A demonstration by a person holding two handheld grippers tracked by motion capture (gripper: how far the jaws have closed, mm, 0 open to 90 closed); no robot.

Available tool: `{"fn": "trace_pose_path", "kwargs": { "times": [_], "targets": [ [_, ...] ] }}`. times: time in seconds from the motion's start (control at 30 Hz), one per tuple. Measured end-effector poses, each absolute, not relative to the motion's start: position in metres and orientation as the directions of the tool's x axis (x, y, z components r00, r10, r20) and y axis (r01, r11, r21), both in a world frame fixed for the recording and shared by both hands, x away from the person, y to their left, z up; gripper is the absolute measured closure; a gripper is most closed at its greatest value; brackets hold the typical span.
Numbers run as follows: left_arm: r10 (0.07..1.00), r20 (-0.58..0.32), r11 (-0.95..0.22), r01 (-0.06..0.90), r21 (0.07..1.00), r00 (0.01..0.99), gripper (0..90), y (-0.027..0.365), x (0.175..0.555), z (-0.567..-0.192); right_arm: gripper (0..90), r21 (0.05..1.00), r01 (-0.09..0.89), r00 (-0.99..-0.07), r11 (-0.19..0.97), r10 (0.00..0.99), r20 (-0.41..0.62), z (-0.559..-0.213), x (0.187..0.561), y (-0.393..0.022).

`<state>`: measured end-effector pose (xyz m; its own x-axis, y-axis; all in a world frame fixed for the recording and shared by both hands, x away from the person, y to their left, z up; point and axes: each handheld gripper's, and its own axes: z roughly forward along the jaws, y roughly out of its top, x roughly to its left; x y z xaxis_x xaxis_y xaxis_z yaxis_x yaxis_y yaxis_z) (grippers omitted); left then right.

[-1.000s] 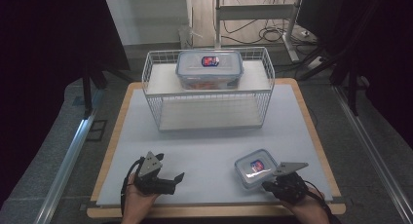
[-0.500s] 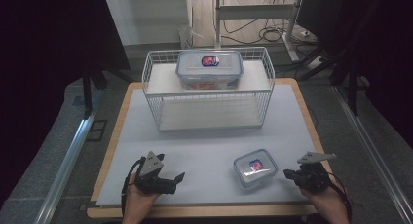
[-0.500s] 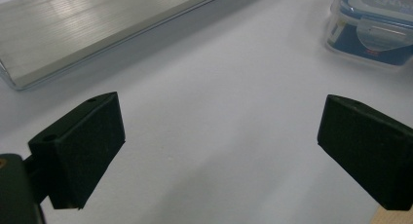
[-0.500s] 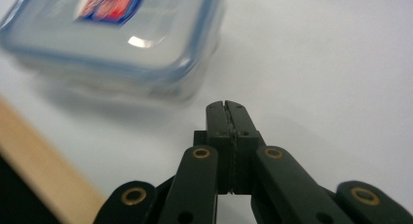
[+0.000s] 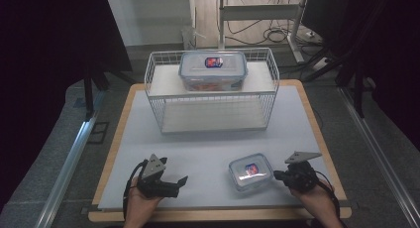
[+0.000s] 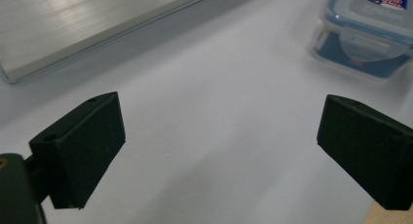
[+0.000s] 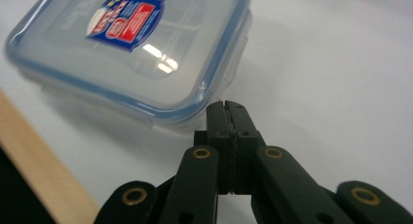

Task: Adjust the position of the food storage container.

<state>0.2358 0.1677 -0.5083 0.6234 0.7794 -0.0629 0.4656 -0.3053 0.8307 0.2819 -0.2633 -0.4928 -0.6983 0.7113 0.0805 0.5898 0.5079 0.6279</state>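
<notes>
Meanwhile, at a white surface [image 5: 208,153] framed by a wooden edge, a person works with a tool in each hand near a small lidded plastic container [image 5: 250,171]. It sits on the near right part of the surface, its clear lid with blue rim and red-and-blue label on top and apparently clipped down. The right tool [image 5: 277,175] rests just beside the container's right side; in the right gripper view its jaws are pressed together with nothing between them, the tip close to the container's corner [image 7: 146,48], though whether it touches cannot be told. The left tool [image 5: 182,181] lies low at the near left, well apart from the container, its jaws spread wide over bare surface, as the left gripper view shows, with the small container [image 6: 370,34] off to one side. Farther back stands a white wire rack [image 5: 210,91] with a larger lidded container [image 5: 213,69] on its upper shelf; the lower shelf looks bare. Judging from this layout, the small container has yet to be grasped or lifted, so any placing of it in the rack remains ahead, starting with opening the right tool around it.
</notes>
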Motion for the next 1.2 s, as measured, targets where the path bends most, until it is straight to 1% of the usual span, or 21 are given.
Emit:
{"fn": "trace_pose_path", "kwargs": {
  "times": [0.17,0.4,0.53,0.7,0.87,1.0,1.17,1.2],
  "targets": [
    [0.777,-0.080,-0.301,0.480,0.824,0.625,4.3,0.168,0.236,-0.509,89.5,0.628,0.559,-0.740,0.542,0.668,0.082,-0.495,0.279,-0.241],
    [0.765,-0.141,-0.291,0.533,0.795,0.628,4.2,0.166,0.239,-0.510,89.4,0.624,0.543,-0.776,0.562,0.619,0.117,-0.498,0.278,-0.214],
    [0.774,-0.132,-0.303,0.545,0.782,0.619,4.7,0.163,0.239,-0.510,89.5,0.624,0.527,-0.794,0.577,0.595,0.121,-0.501,0.279,-0.199],
    [0.785,-0.156,-0.272,0.559,0.783,0.600,6.5,0.169,0.240,-0.510,89.4,0.625,0.515,-0.807,0.587,0.578,0.121,-0.505,0.285,-0.177],
    [0.788,-0.166,-0.258,0.564,0.785,0.592,7.4,0.175,0.241,-0.510,89.4,0.625,0.517,-0.811,0.585,0.568,0.138,-0.506,0.287,-0.171],
    [0.791,-0.159,-0.266,0.566,0.781,0.591,7.6,0.175,0.242,-0.511,89.4,0.628,0.512,-0.819,0.586,0.552,0.153,-0.505,0.285,-0.175],
    [0.793,-0.138,-0.288,0.565,0.773,0.593,9.4,0.173,0.241,-0.512,89.1,0.649,0.533,-0.791,0.543,0.593,0.154,-0.492,0.294,-0.191],
    [0.793,-0.131,-0.297,0.565,0.770,0.595,9.5,0.172,0.242,-0.512,87.9,0.653,0.531,-0.786,0.540,0.602,0.141,-0.489,0.297,-0.193]
  ]
}}
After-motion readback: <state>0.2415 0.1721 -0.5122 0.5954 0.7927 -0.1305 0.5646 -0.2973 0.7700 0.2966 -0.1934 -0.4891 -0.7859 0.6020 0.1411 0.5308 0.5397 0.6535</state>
